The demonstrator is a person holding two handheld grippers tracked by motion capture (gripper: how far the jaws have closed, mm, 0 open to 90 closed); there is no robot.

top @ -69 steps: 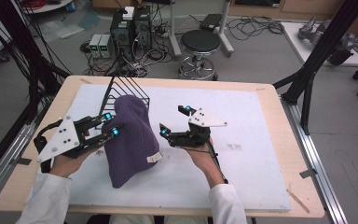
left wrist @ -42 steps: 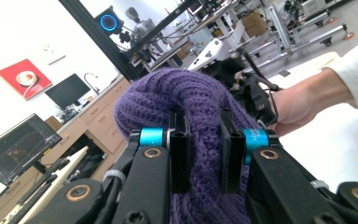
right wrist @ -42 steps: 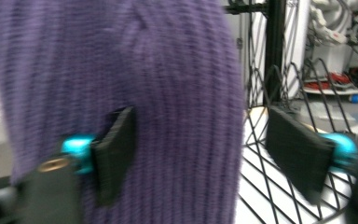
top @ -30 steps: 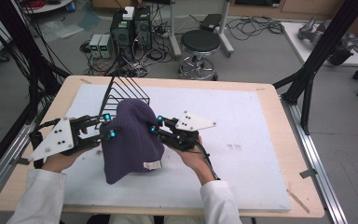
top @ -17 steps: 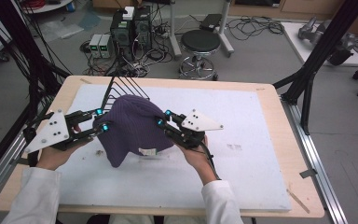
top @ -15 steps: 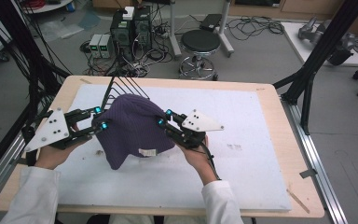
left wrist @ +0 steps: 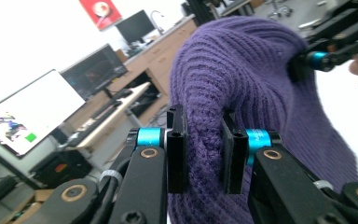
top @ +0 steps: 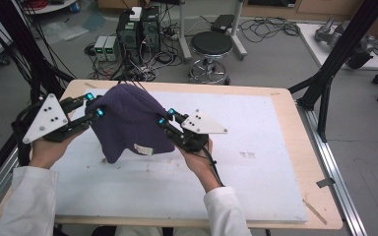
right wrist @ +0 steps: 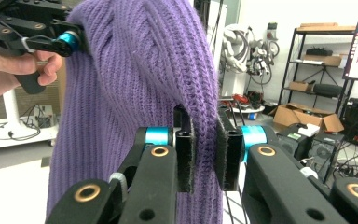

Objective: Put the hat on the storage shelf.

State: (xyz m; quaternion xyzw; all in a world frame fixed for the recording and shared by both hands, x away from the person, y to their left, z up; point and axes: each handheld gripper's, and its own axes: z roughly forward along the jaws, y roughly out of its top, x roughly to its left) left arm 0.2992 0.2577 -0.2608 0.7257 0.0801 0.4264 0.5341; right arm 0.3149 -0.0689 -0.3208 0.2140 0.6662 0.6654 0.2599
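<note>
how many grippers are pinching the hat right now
2. The left gripper clamps a fold on one side of the purple knit hat; the right gripper clamps its opposite edge, holding it up over the white table.

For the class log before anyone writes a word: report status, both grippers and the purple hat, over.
Left gripper shut on purple hat, one side. Right gripper shut on its other side. Hat held up between them, lower edge at white mat. Nothing in the way.

Hat (top: 128, 123): purple rib-knit, small pale tag near its lower edge. You hold it raised above the desk (top: 256, 162), crown up, hem hanging, pinched at either side between your left fingers (left wrist: 177, 149) and right fingers (right wrist: 185, 154).
</note>
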